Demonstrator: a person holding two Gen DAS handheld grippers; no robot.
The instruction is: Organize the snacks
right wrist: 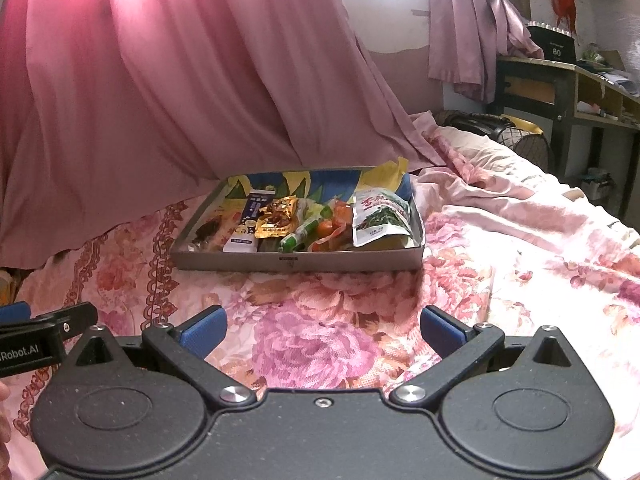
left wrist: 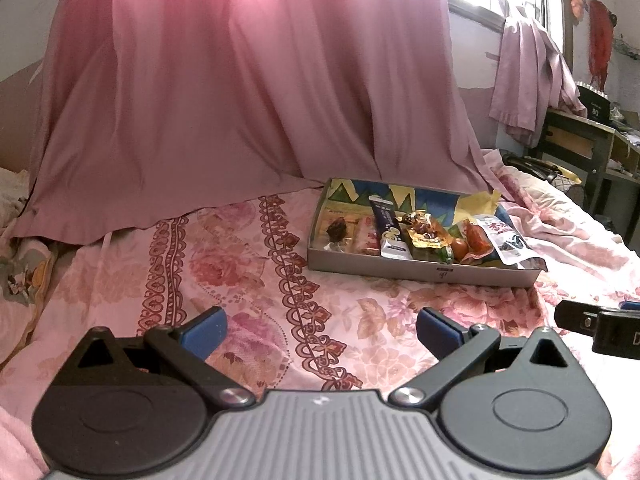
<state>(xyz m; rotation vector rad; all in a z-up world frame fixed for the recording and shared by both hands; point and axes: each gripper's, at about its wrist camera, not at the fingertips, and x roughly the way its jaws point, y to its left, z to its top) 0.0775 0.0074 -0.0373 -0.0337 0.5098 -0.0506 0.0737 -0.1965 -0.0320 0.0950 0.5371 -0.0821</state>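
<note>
A shallow grey cardboard box (right wrist: 298, 261) sits on a bed with a pink flowered bedspread (right wrist: 320, 332). The box has a blue, yellow and green pattern on its inside walls. The snacks are all lying inside it, side by side.

From the right wrist view, at the left end of the box there is a dark brown snack in a clear wrapper (right wrist: 208, 232). Next to it lies a long dark blue and white packet (right wrist: 246, 224). Then comes a shiny gold packet (right wrist: 276, 218), which rests partly on the things around it. Beside that is a green wrapped stick (right wrist: 298, 238), then some orange-red wrapped snacks (right wrist: 334, 226). At the right end a white and green bag (right wrist: 380, 214) leans against the box wall.

The left hand-held gripper (left wrist: 320, 334) is held above the bedspread, near the box but not touching it. Its two blue fingers (left wrist: 204, 332) are spread wide apart and hold nothing. The right hand-held gripper (right wrist: 322, 332) is also above the bedspread, in front of the box, with its blue fingers (right wrist: 442, 332) spread wide and nothing between them.

A big pink curtain (left wrist: 240, 100) hangs behind the bed and its bottom edge lies on the bedspread. A wooden bench (right wrist: 560, 80) with things on it stands beyond the bed on the right.
</note>
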